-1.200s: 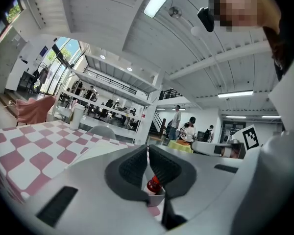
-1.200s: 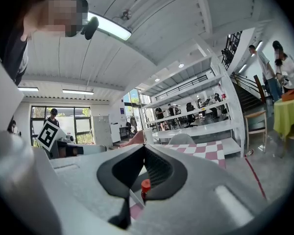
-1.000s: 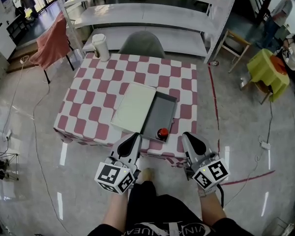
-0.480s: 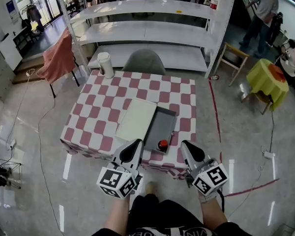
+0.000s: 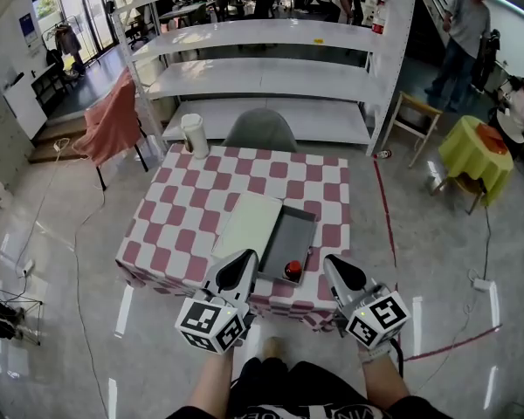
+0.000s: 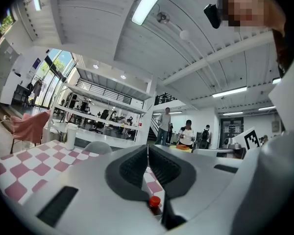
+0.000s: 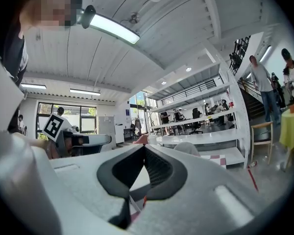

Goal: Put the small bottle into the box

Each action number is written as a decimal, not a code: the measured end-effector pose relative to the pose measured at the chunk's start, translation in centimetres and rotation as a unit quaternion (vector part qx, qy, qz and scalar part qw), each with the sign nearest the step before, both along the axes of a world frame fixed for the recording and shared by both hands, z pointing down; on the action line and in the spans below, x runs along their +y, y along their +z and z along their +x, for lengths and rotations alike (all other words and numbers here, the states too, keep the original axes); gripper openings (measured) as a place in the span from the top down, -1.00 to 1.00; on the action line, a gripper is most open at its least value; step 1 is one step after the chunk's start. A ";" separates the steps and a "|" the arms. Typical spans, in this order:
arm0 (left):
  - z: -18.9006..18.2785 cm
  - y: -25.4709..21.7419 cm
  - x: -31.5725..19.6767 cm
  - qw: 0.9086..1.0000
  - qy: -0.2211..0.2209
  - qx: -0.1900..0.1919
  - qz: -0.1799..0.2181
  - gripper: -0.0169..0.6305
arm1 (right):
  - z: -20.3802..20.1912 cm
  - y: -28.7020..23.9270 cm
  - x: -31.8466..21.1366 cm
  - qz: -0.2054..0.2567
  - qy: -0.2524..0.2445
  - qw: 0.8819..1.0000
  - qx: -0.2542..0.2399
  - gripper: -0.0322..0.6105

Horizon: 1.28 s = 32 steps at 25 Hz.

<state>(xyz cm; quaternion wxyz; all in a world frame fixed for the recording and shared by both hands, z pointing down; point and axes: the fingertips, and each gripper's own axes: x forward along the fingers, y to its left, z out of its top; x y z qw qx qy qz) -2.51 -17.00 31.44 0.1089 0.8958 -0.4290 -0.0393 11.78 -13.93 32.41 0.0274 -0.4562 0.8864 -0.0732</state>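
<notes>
A small bottle (image 5: 292, 270) with a red cap stands upright in the near end of the grey open box (image 5: 290, 233) on the checkered table (image 5: 183, 216). The box's pale lid (image 5: 249, 223) lies flat along its left side. My left gripper (image 5: 242, 261) and right gripper (image 5: 334, 264) hover in front of the table's near edge, left and right of the bottle. Both are shut and hold nothing. In the left gripper view the shut left gripper (image 6: 147, 149) points over the table and the bottle's red cap (image 6: 155, 201) shows below the jaws. The right gripper (image 7: 144, 148) is shut too.
A white cup (image 5: 193, 135) stands at the table's far left corner. A grey chair (image 5: 260, 132) and white shelving (image 5: 262, 64) are behind the table. A pink-draped chair (image 5: 112, 116) is at left, a yellow-covered table (image 5: 480, 151) and a standing person (image 5: 458, 33) at right.
The table with box and bottle has slid lower and looks smaller in the head view, and more of the room's far side shows. Both grippers stay shut in about the same places.
</notes>
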 end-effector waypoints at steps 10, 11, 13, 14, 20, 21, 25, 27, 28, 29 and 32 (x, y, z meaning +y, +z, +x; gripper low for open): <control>-0.1 -1.3 1.1 1.000 0.002 0.005 0.018 0.89 | -0.7 -1.0 1.1 0.012 -0.002 1.000 0.007 0.88; -0.2 -1.3 1.4 1.000 0.001 0.005 0.018 0.89 | -0.7 -1.0 1.3 0.011 -0.002 1.000 0.007 0.88; -0.4 -1.1 1.8 1.000 -0.003 0.007 0.017 0.89 | -0.7 -0.7 1.7 0.011 -0.005 1.000 0.008 0.88; -0.4 -0.9 2.0 1.000 -0.004 0.007 0.016 0.89 | -0.7 -0.6 1.9 0.011 -0.006 1.000 0.008 0.88; -0.7 -0.1 3.2 1.000 -0.012 0.005 0.008 0.89 | -0.3 -0.1 2.8 0.005 -0.002 1.000 0.006 0.88; -0.8 -0.1 3.3 1.000 -0.014 0.005 0.007 0.89 | -0.3 -0.1 3.0 0.005 -0.002 1.000 0.005 0.88; -0.6 -0.3 3.8 1.000 -0.014 0.002 0.009 0.89 | 0.2 -0.5 3.4 0.004 0.003 1.000 -0.003 0.88; -0.4 -0.6 4.0 1.000 -0.013 0.002 0.011 0.89 | 0.4 -0.8 3.5 0.006 0.005 1.000 -0.010 0.88; -0.4 -0.7 4.0 1.000 -0.013 0.001 0.012 0.89 | 0.5 -0.9 3.6 0.006 0.005 1.000 -0.011 0.88; -0.3 -0.8 4.1 1.000 -0.012 0.001 0.013 0.89 | 0.5 -0.9 3.7 0.007 0.006 1.000 -0.013 0.88; -0.1 -0.9 4.2 1.000 -0.010 -0.002 0.013 0.89 | 0.6 -0.9 4.0 0.005 0.009 1.000 -0.017 0.88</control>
